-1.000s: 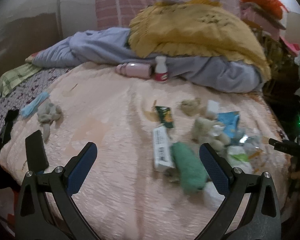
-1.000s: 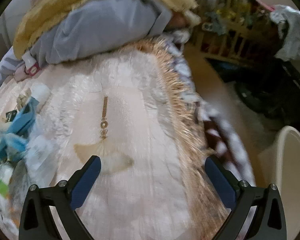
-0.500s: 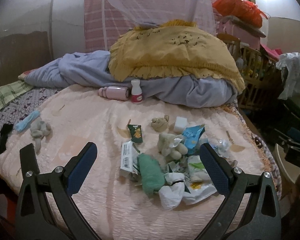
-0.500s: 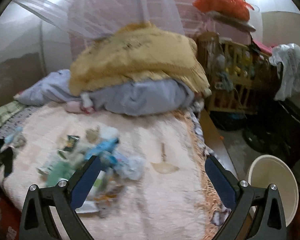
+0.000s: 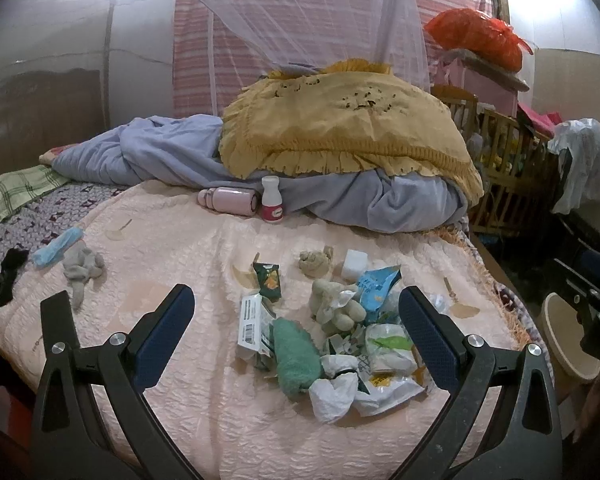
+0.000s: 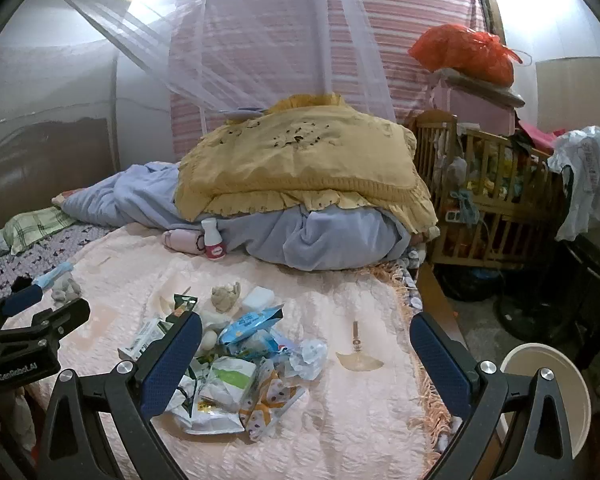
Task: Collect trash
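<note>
While both grippers hang above the near edge of the bed (image 5: 220, 420), nothing sits between their fingers: the left gripper (image 5: 296, 332) has its blue-padded fingers (image 5: 162, 332) spread wide, and the right gripper (image 6: 306, 354) is spread just as wide, holding nothing. Below them, on the pink quilted bedspread (image 6: 340, 432), lies the trash pile (image 5: 352, 344), a loose heap of crumpled white bags, printed wrappers and a green rolled cloth (image 5: 296, 356) touching a white carton (image 5: 250, 320). A blue snack packet (image 6: 252, 322) lies on the far side of the heap, with a small green packet (image 5: 269, 280), a white foam block (image 5: 354, 264) and a beige crumpled lump (image 5: 314, 262) just beyond. To the left, well apart from the pile, a grey cloth wad (image 5: 80, 268) lies beside a blue face mask (image 5: 56, 250). On the floor right of the bed stands a cream bin (image 6: 548, 392). Farther back, a pink bottle (image 5: 230, 200) lies on its side, touching an upright white bottle with a red label (image 5: 271, 200), both against a blue-grey blanket (image 5: 380, 200) with a yellow frilled pillow (image 5: 340, 128) on top. A wooden crib (image 6: 488, 184) stands to the right, and a mosquito net (image 6: 260, 40) hangs behind.
</note>
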Action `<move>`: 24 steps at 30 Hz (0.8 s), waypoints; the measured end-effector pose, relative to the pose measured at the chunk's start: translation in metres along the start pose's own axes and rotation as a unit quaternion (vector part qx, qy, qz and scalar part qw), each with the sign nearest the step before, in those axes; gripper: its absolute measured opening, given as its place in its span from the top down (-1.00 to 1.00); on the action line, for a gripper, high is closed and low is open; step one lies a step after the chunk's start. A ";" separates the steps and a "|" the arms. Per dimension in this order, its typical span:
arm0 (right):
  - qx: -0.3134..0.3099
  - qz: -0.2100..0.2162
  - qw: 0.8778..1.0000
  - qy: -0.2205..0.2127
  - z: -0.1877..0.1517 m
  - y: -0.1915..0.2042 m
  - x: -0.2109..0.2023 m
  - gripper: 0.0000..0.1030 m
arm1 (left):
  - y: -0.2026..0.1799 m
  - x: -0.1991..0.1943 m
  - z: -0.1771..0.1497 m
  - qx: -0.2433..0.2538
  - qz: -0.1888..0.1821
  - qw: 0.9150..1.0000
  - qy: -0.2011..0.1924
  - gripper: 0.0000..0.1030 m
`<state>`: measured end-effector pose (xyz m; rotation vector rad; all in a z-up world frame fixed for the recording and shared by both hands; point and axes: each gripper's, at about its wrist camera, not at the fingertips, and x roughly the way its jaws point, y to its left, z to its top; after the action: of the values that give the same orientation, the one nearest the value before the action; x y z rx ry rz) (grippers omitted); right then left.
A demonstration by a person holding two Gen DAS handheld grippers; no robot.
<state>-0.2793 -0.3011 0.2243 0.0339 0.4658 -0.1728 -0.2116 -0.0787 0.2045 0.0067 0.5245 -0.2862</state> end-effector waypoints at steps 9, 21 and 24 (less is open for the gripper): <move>0.000 0.005 1.000 0.000 0.001 0.002 -0.002 -1.00 | -0.001 -0.002 0.000 0.001 0.001 1.000 -0.004 -0.98; 0.008 0.014 1.000 0.008 0.001 -0.003 0.000 -1.00 | 0.001 -0.002 0.001 0.000 0.001 1.000 -0.003 -0.98; 0.007 0.013 1.000 0.008 0.001 -0.003 0.000 -1.00 | 0.001 -0.002 0.002 -0.002 0.003 1.000 -0.004 -0.98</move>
<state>-0.2790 -0.3038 0.2253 0.0548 0.4801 -0.1493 -0.2123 -0.0774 0.2071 0.0029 0.5161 -0.2793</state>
